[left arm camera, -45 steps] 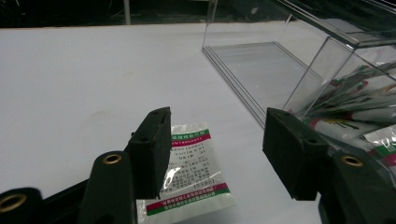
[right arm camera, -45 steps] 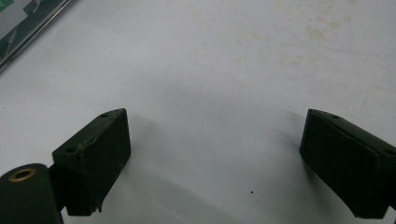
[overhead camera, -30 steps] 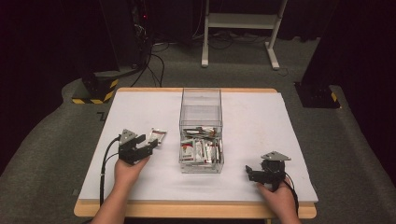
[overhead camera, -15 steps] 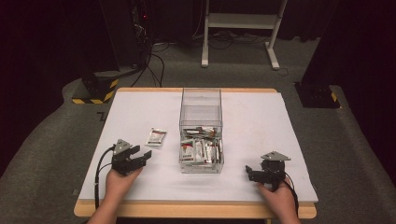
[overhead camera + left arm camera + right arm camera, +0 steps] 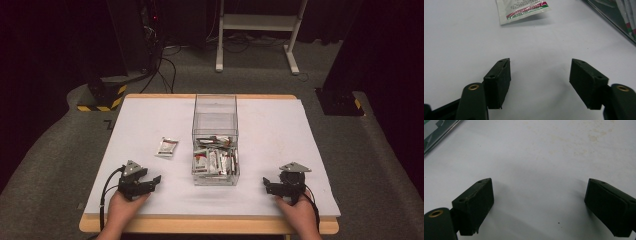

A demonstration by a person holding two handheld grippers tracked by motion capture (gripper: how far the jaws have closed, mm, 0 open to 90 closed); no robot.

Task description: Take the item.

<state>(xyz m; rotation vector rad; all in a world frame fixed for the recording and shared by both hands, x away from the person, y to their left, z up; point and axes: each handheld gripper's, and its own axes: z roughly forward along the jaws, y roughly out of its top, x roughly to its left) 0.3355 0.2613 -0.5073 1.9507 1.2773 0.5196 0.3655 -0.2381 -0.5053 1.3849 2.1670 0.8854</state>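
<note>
Since the earlier frames the left gripper [image 5: 156, 179] had drawn back from beside the loose sachet [image 5: 167, 147] toward the near edge of the surface [image 5: 280, 125], and it had sunk a little on the way. Its jaws had just been opening, and nothing lay between them. In the left gripper view the two black pads [image 5: 499, 82] stood wide apart over bare white surface, with the sachet [image 5: 522, 10] well ahead of them and clear of both.

The sachet lay flat on the surface (white, with a red and green band along one end), to the left of the clear box [image 5: 215, 140] and apart from it. The box stood at the middle of the surface, and more sachets of the same kind were heaped in its near half; its far half looked bare. An edge of the box [image 5: 614, 22] crossed the upper right corner of the left gripper view.

The right gripper [image 5: 266, 184] had kept its place near the front right of the surface, to the right of the box and apart from it. Its jaws were spread as well, with only the faintly stained surface [image 5: 564, 150] between the pads [image 5: 474, 205]. A hand [image 5: 300, 215] held it from below, and the other hand [image 5: 122, 210] held the left one.
</note>
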